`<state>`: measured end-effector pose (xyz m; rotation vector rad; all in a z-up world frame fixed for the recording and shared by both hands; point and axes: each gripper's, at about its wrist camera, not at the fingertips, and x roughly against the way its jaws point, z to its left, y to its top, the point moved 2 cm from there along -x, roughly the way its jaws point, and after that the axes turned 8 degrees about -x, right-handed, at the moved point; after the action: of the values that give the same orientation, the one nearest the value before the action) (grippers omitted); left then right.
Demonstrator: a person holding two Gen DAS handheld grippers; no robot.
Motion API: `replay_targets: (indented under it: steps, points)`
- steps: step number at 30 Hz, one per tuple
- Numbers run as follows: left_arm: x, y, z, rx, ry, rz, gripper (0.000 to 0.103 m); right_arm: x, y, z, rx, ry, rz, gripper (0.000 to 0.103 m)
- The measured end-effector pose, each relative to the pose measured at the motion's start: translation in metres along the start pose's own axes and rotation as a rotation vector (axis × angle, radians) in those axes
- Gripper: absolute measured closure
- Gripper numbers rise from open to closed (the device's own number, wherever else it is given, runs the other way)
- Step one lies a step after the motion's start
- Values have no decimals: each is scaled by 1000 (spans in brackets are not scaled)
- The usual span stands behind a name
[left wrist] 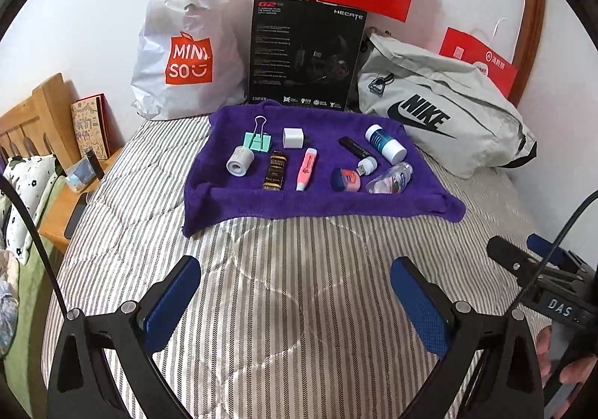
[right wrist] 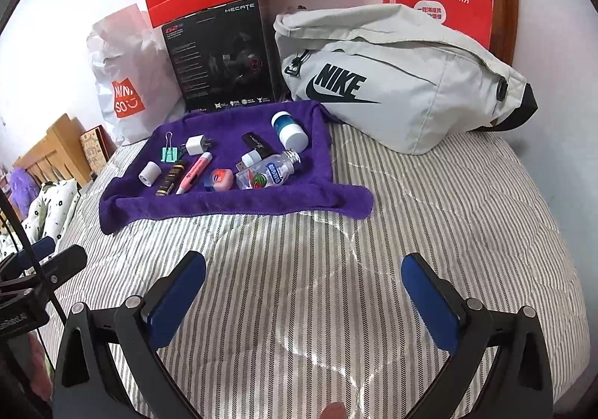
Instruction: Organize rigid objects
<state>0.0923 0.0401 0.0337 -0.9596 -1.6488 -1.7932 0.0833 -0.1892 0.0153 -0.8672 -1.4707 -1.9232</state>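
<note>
**Both grippers hanging open over the striped bed, small items waiting on the purple towel**

From the left wrist camera, the left gripper is hovering with its blue pads spread wide and nothing between them, above the striped bedspread. The purple towel is lying farther away, well apart from the fingers, carrying a green binder clip, a white charger cube, a pink highlighter and a clear bottle. The right gripper is showing at the right edge; whether it is spread cannot be told here.

From the right wrist camera, the right gripper is likewise gaping empty over the bedspread. The towel is sitting far and left of it, with a white-capped jar near its far right corner. A grey Nike bag is resting just beyond.
</note>
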Motion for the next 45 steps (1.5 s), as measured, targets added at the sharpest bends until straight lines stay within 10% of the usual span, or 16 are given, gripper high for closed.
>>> replay_targets:
  steps: [45]
  points:
    - [6, -4, 8, -3, 14, 10, 0, 15, -4, 10, 64, -14, -15, 0]
